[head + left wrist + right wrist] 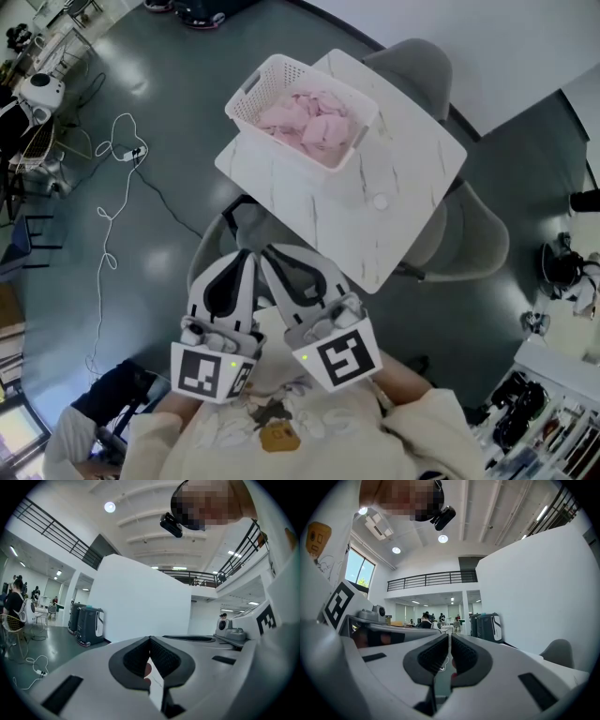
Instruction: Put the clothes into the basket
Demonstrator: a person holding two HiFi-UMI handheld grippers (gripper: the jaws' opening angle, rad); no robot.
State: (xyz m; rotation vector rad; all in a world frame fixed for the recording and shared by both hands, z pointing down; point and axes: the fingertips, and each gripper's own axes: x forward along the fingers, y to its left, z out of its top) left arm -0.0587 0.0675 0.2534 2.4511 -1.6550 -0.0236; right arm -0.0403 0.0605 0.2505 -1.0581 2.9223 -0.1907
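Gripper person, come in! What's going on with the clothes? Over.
Left gripper, right gripper: both shut, empty. Pink clothes in basket. Nothing in the way.

Basket [251, 101]: one
Pink clothes [314, 124]: one heap
Table [403, 169]: one
Grey chairs [417, 61]: two, at one and four o'clock
Left gripper [246, 255], right gripper [269, 253]: two

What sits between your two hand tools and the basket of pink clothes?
In the head view: past the left tool and right tool, a grey chair, then bare marble table up to the basket.
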